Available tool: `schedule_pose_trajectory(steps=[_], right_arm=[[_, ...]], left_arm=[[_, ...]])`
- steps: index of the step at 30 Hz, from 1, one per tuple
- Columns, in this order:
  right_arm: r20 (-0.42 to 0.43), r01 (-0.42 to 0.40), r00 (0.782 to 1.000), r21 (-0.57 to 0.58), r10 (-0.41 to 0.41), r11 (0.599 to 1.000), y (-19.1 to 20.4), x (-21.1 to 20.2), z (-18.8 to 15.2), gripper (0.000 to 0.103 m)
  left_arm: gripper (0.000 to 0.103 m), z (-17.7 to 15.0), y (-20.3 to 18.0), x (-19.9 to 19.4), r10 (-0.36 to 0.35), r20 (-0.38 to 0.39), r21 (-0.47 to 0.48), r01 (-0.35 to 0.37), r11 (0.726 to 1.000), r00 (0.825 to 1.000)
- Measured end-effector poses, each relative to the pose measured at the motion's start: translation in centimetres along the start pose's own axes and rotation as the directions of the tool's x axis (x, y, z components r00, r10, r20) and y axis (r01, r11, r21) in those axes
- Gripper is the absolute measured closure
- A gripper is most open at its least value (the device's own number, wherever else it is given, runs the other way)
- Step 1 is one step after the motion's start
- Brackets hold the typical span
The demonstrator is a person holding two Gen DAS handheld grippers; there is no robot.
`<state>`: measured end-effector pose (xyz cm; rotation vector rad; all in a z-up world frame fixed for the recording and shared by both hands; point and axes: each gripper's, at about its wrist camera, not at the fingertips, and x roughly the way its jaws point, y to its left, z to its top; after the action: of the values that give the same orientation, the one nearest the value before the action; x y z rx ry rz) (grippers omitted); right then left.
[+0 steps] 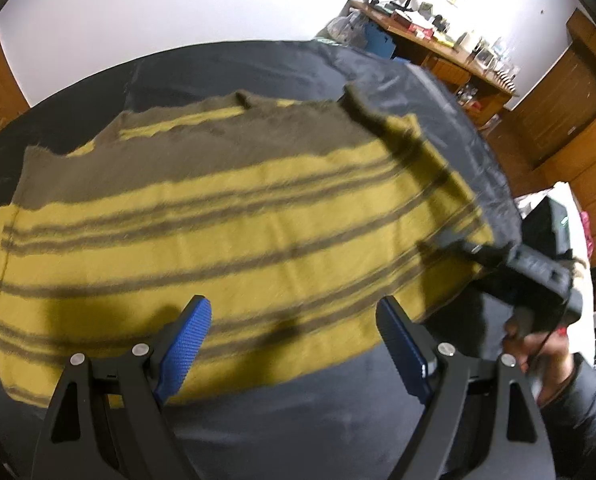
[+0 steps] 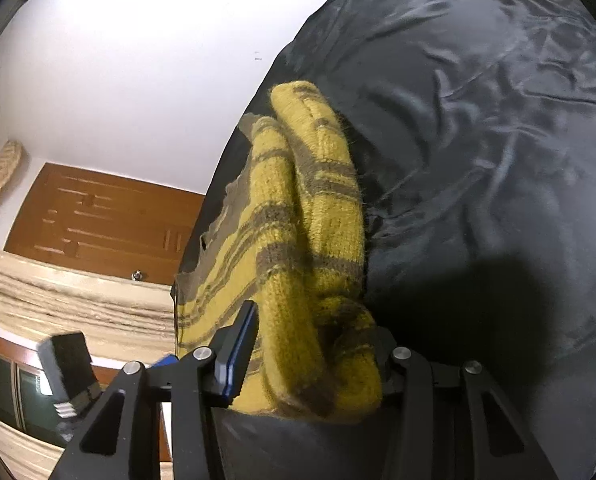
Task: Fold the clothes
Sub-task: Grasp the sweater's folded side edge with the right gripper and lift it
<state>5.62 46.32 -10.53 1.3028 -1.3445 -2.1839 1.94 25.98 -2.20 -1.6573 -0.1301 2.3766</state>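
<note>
Dark sheet, sweater between right hand-held gripper

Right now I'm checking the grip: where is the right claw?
The right claw is at the striped sweater's right edge, closed on bunched knit, over the dark bedcover; the left wrist view shows it far right.

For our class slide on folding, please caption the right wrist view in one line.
Right gripper shut on a bunched edge of the yellow-and-brown striped sweater lying on dark bedding.
</note>
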Motion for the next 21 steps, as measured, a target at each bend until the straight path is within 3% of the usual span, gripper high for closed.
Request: schedule_pose_trajectory(steps=[1,10,21], right_arm=[[0.002,-0.001,1.0,0.009,0.001,1.0,-0.1,0.0,0.1,0.065],[0.021,-0.053,0.998,0.041,0.052,0.998,-0.2,-0.1,0.3,0.065],[0.033,0.009,0.999,0.054,-0.011,0.998,1.0,0.4,0.2,0.067]], left_arm=[[0.016,0.3,-0.2,-0.1,-0.006,0.003,-0.007,0.006,1.0,1.0],[0.016,-0.6,1.4,0.4,0.01,-0.039,-0.09,-0.014,0.996,0.999],[0.016,-0.5,4.4,0.8,0.065,-0.061,-0.12,-0.072,0.99,0.996]])
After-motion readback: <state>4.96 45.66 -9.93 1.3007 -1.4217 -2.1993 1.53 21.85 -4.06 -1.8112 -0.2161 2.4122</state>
